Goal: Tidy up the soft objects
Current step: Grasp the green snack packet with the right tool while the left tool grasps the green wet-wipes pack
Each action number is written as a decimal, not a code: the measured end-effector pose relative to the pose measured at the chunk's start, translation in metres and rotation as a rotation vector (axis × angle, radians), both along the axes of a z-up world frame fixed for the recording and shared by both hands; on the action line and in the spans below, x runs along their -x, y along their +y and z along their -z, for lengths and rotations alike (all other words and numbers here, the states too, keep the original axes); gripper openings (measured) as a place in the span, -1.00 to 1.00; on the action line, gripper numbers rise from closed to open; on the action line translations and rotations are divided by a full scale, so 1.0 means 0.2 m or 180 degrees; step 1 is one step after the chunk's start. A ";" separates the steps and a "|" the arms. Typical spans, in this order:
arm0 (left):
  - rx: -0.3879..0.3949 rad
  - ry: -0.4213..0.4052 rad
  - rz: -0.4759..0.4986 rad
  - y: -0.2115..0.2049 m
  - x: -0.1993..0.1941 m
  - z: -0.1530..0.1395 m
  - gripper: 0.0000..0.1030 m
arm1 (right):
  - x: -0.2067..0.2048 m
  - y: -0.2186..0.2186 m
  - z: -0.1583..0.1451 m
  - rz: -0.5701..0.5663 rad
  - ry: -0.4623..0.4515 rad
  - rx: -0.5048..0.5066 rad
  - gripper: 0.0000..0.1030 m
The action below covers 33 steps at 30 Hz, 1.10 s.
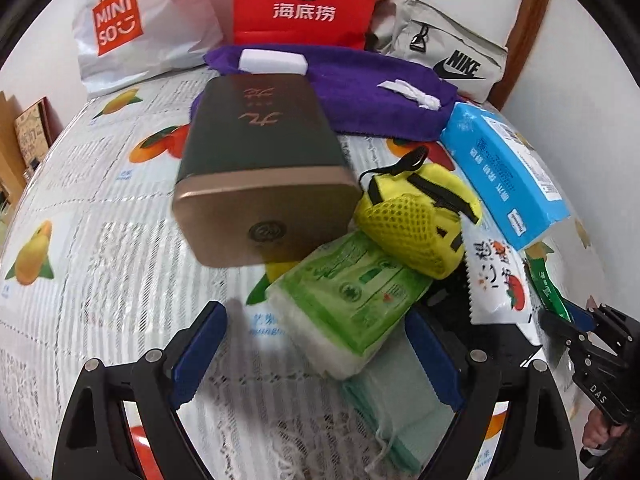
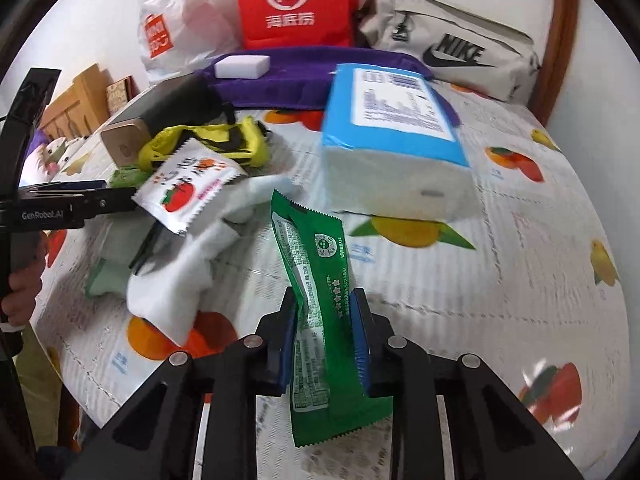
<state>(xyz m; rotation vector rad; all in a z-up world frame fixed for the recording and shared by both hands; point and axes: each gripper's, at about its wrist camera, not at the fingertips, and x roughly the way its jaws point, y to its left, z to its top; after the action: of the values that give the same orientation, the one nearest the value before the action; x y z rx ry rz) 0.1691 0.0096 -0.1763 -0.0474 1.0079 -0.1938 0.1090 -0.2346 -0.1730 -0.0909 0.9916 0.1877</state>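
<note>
Right tool [image 2: 322, 340] pinching the green snack packet [image 2: 316, 280] (upright), left tool [image 1: 316, 356] spread over the green tissue pack [image 1: 344, 300].

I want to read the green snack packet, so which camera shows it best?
The right wrist view: the green snack packet fills the centre, held between the right tool. The left wrist view shows only a sliver at its right edge.
</note>
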 end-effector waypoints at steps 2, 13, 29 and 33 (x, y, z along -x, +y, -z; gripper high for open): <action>-0.0025 -0.0023 0.0032 -0.02 -0.01 0.00 0.75 | 0.00 -0.04 0.01 0.0112 -0.0012 -0.0047 -0.51; -0.0013 -0.0151 0.0198 -0.07 0.00 0.00 0.30 | -0.01 -0.05 0.02 0.0181 -0.0093 -0.0047 -0.50; -0.0027 -0.0306 -0.0118 0.10 0.23 -0.16 0.22 | 0.04 -0.08 -0.08 0.0275 -0.0159 -0.0214 -0.56; -0.0049 -0.0352 -0.0190 0.11 0.25 -0.23 0.22 | 0.06 -0.09 -0.16 0.0246 -0.0250 -0.0255 -0.56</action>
<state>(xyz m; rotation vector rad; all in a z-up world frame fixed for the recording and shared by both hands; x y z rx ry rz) 0.1183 0.0312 -0.1297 -0.0522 0.8964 -0.1326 0.0962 -0.2523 -0.1409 0.0134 0.9067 0.1517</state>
